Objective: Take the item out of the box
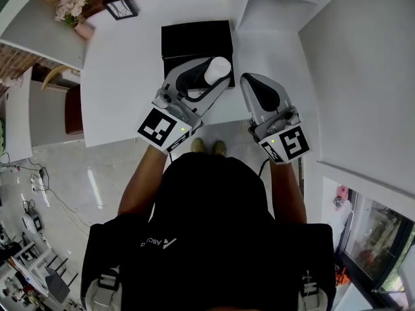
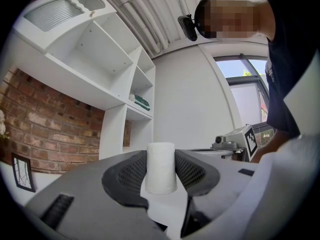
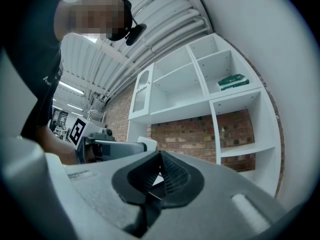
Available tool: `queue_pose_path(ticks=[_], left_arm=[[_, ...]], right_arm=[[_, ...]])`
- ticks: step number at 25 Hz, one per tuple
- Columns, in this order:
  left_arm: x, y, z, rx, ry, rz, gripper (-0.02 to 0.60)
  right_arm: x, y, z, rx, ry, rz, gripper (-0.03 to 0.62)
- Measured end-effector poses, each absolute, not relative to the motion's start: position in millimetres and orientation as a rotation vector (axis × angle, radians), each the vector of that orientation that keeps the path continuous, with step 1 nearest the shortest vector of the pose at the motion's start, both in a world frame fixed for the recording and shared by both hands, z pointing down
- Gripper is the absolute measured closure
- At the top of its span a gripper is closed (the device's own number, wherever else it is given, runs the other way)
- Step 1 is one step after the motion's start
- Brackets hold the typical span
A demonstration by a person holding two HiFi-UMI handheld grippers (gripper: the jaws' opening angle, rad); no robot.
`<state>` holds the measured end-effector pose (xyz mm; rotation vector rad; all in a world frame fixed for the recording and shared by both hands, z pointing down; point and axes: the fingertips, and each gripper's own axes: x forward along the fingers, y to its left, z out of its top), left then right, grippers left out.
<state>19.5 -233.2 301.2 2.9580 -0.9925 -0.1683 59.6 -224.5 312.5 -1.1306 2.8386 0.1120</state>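
Observation:
A black box (image 1: 196, 41) lies on the white table (image 1: 123, 76), toward its far side. My left gripper (image 1: 214, 76) is raised over the box's near edge, shut on a white cylindrical roll (image 1: 218, 69). In the left gripper view the roll (image 2: 160, 167) stands upright, with both dark ribbed pads (image 2: 129, 175) pressing its sides. My right gripper (image 1: 249, 81) hovers just to the right of the box. Its jaws (image 3: 159, 160) are shut with nothing between them. What is inside the box is hidden by the left gripper.
A framed picture (image 1: 120, 8) and a pink pot of flowers (image 1: 74, 11) stand at the table's far left. White shelving (image 1: 279, 11) runs along the right, with green books (image 3: 232, 81) on one shelf. A brick wall (image 2: 45, 129) is behind.

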Motion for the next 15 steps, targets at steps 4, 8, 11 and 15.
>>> queue_pose_path(ticks=[4, 8, 11, 15], left_arm=[[20.6, -232.5, 301.6, 2.962, -0.979, -0.173, 0.410], [20.8, -232.1, 303.1, 2.960, -0.973, -0.169, 0.410], [20.3, -231.7, 303.3, 2.959, -0.973, -0.171, 0.410], [19.9, -232.7, 303.4, 2.957, -0.973, -0.168, 0.410]], right_arm=[[59.8, -224.0, 312.8, -1.140, 2.837, 0.113, 0.592], [59.7, -223.9, 313.5, -1.144, 2.838, 0.111, 0.592], [59.5, -223.1, 314.4, -1.145, 2.839, 0.110, 0.592], [59.4, -223.9, 314.5, -1.144, 2.840, 0.109, 0.592]])
